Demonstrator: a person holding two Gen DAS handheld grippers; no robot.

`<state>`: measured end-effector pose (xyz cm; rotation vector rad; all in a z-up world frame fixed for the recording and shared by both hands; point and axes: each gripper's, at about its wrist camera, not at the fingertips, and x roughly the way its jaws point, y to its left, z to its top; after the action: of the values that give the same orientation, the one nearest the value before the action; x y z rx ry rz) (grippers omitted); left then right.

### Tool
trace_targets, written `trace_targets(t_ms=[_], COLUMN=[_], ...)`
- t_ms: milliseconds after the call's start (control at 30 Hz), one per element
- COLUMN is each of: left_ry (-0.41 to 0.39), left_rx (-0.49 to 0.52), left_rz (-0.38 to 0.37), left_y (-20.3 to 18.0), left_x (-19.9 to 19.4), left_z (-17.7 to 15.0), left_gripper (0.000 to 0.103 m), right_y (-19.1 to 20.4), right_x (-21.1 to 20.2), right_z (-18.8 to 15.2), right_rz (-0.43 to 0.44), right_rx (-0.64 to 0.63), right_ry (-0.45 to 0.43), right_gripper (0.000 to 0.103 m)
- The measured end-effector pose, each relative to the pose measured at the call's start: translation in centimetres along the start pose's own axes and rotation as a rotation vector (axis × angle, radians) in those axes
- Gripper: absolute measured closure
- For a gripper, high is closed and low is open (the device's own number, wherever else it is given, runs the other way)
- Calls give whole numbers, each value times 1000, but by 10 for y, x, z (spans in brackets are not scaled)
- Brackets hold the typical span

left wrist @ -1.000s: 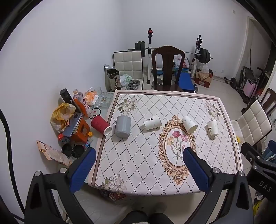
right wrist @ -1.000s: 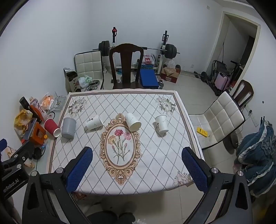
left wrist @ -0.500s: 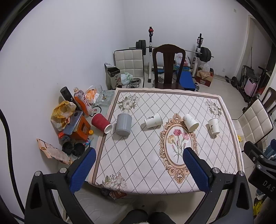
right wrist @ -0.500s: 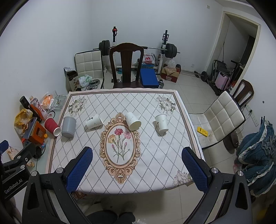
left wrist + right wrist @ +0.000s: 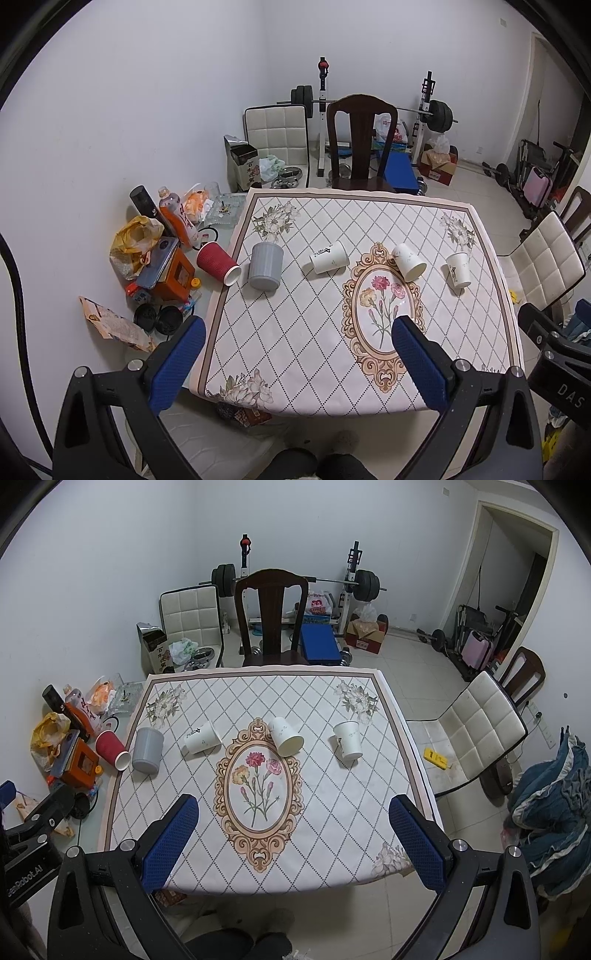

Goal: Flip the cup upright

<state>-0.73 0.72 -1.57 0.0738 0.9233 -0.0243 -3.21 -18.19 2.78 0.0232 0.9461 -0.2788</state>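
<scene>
White paper cups, three of them, lie tipped on the patterned cloth of the counter point(image 5: 332, 812): one left of the oval flower medallion point(image 5: 201, 737), one at the medallion's upper right edge point(image 5: 286, 736), one further right point(image 5: 348, 739). Grey ribbed cup point(image 5: 147, 750) stands mouth-down near the cloth's left border. Red cup point(image 5: 112, 750) lies on its side just beside the grey one, off the cloth, mouth toward the camera.

Left gripper point(image 5: 295, 363): blue pads spread wide, nothing between them, held above the near edge of the counter, well apart from every cup. Right gripper point(image 5: 293, 840): same, wide open, empty, over the near edge.

Left of the counter, clutter against the wall: orange box point(image 5: 176, 275), yellow bag point(image 5: 135, 240), bottle point(image 5: 176, 218). Dark wooden chair point(image 5: 271, 618) at the far side; barbell rack point(image 5: 295, 579) behind it.
</scene>
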Motion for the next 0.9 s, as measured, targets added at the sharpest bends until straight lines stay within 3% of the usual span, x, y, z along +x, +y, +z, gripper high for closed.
trace_targets(t_ms=[900], left_ry=[2], left_rx=[-1], left_rz=[-1], left_y=[1], left_x=[-2], left_z=[2], left_gripper=[0], right_y=[4], right_x=[4], right_z=[-9], right_rz=[3], right_rx=[-1], right_ry=[8], right_gripper=[0])
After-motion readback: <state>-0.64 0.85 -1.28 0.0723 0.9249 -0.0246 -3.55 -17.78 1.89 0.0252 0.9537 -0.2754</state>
